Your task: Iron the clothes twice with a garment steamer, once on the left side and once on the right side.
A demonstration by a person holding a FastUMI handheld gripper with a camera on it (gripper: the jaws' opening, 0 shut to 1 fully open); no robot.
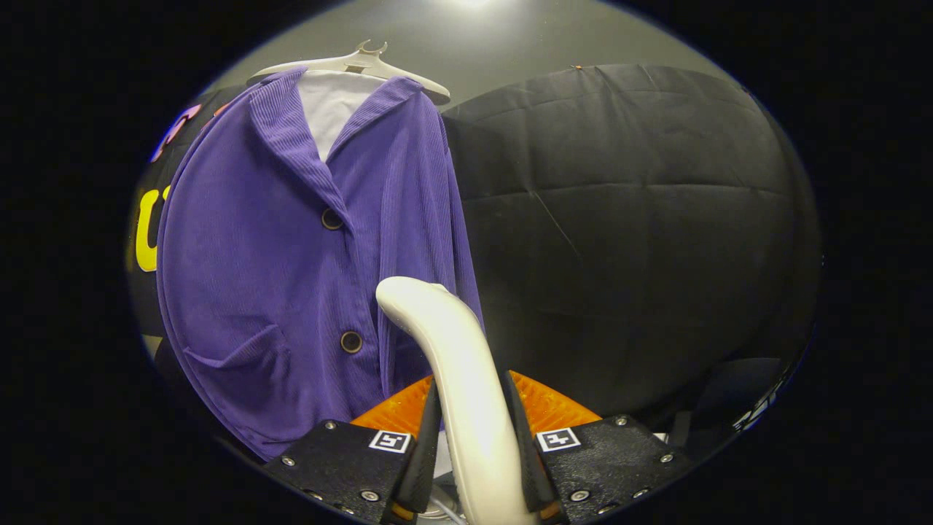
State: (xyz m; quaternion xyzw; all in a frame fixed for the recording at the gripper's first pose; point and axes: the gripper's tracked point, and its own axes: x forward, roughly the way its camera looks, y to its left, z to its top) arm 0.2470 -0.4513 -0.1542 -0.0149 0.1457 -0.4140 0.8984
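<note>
A purple ribbed jacket (284, 255) with dark buttons and a front pocket hangs on a pale hanger (364, 64) ahead of me, a white lining showing at its collar. My gripper (472, 408) is shut on the cream-white garment steamer (452, 350): both fingers press on its handle from either side. The steamer's curved head rises just beyond the fingers and sits at the jacket's right front panel, level with the lower button. Whether the head touches the fabric I cannot tell.
The booth's black cloth wall (627, 233) stands to the right of the jacket and behind it. A grey ceiling (496, 44) with a bright light lies above.
</note>
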